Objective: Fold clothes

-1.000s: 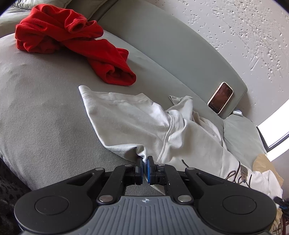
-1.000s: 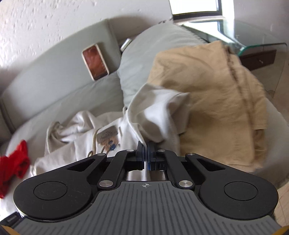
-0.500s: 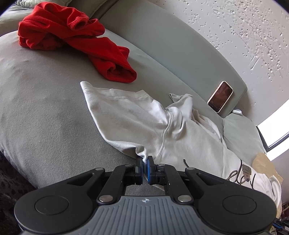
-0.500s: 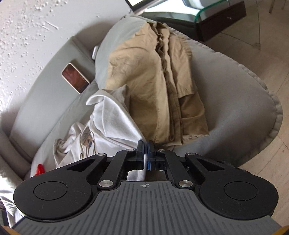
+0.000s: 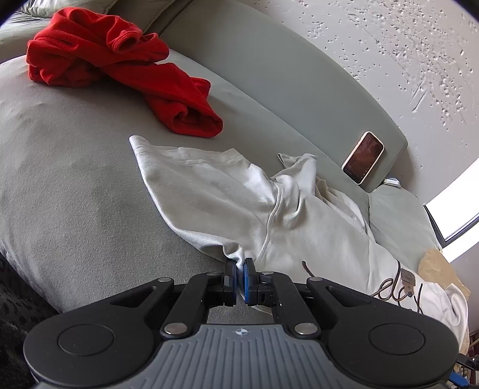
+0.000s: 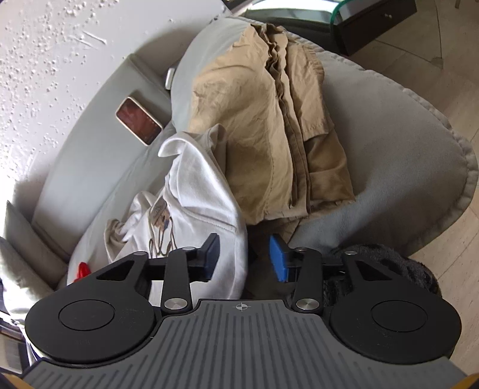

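Observation:
A white T-shirt with a brown print lies spread along the grey sofa seat. My left gripper is shut on the shirt's near hem at the seat's front edge. In the right wrist view the same white T-shirt hangs over the seat edge, its hem draped between the jaws. My right gripper is opening; its blue pads stand apart and no longer press the cloth. A folded tan shirt lies just beyond on the cushion.
A crumpled red garment lies at the far left of the sofa. A phone leans against the backrest, phone also seen from the right. A dark fuzzy rug and a glass table are on the right.
My right gripper has swung down toward the seat edge, rolled, and opened, letting go of the white shirt. The shirt now lies flatter. The left gripper has kept its hold and place.

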Demonstrator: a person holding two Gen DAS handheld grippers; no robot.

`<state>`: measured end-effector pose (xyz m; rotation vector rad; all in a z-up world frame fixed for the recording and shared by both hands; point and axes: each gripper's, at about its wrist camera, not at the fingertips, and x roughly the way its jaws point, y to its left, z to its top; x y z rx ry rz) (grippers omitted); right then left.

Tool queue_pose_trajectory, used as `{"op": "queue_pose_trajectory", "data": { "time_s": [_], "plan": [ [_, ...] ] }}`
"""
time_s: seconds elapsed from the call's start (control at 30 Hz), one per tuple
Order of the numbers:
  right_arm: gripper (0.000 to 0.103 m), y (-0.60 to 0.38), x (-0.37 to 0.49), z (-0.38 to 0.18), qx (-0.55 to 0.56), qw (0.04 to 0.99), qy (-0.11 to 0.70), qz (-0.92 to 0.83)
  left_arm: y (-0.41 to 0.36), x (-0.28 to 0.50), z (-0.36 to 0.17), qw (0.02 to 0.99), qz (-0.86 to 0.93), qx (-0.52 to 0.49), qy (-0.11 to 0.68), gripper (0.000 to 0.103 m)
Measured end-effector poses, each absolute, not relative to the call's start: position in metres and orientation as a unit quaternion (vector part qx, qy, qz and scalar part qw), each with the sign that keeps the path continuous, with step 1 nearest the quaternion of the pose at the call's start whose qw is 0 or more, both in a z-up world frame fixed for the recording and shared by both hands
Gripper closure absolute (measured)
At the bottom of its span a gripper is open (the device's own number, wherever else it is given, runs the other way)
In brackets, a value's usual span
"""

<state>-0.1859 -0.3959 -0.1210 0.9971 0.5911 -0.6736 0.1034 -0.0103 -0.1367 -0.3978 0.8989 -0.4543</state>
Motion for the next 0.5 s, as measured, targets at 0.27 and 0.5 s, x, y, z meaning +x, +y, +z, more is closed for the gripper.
{"op": "queue_pose_trajectory", "data": {
  "time_s": [0.27,0.5],
  "plan": [
    [0.056,-0.385,-0.178,-0.123,0.453,0.79,0.276,-0.306,-0.011,0.103,-0.136,0.858,-0.216,-0.186,0.428,0.1],
    [0.055,-0.399,-0.151,-0.139,0.463,0.784,0.276,-0.308,-0.01,0.103,-0.136,0.858,-0.219,-0.183,0.427,0.1]
  ]
}}
